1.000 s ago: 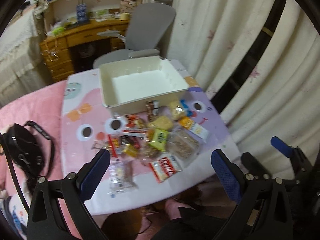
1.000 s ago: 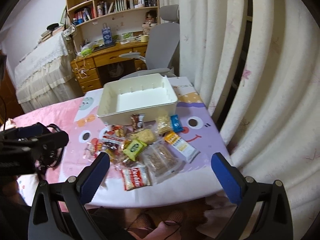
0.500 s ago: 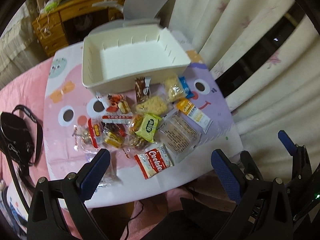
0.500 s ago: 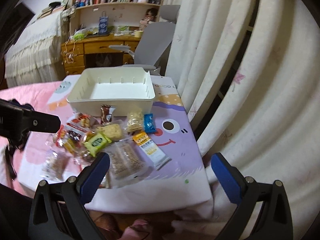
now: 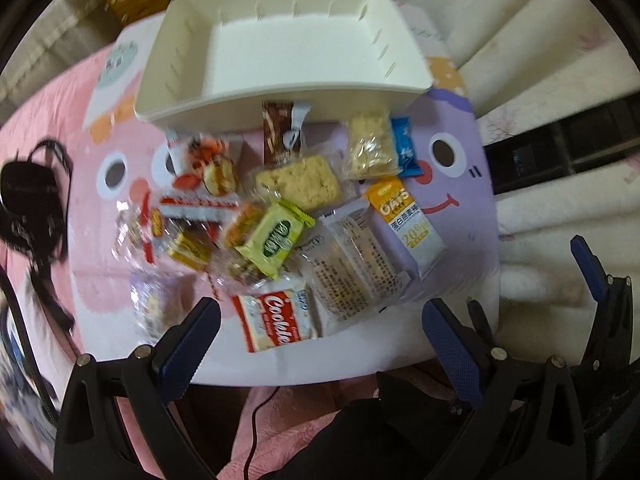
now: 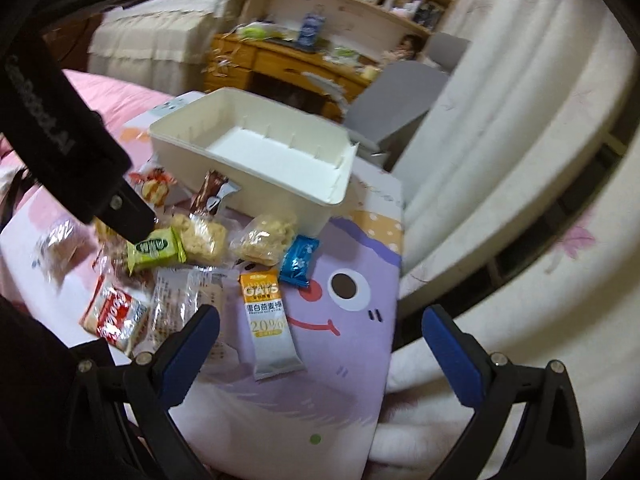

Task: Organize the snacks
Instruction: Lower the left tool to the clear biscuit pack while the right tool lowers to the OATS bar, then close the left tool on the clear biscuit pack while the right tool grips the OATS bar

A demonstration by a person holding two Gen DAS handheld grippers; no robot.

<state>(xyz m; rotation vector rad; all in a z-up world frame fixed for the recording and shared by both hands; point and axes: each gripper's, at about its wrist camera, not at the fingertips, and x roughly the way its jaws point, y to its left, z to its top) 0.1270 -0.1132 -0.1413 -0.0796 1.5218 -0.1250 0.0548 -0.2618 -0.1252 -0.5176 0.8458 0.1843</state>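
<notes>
Cartoon-printed tabletop [image 5: 456,216] carries white bin [image 5: 280,40] at far side, bin interior bare. Snack pile [image 5: 280,216] lies on tabletop just in front of bin: Cookie packet [image 5: 276,320] nearest me, green wafer pack [image 5: 276,238] mid-pile, OATS bar [image 6: 268,316] on purple area, blue sachet [image 6: 298,260] beside it. I read left gripper [image 5: 320,346] above near edge, jaws spread, nothing held. Right gripper [image 6: 320,346] over OATS bar, jaws spread, nothing held. Cream curtain [image 6: 500,152] at right.
</notes>
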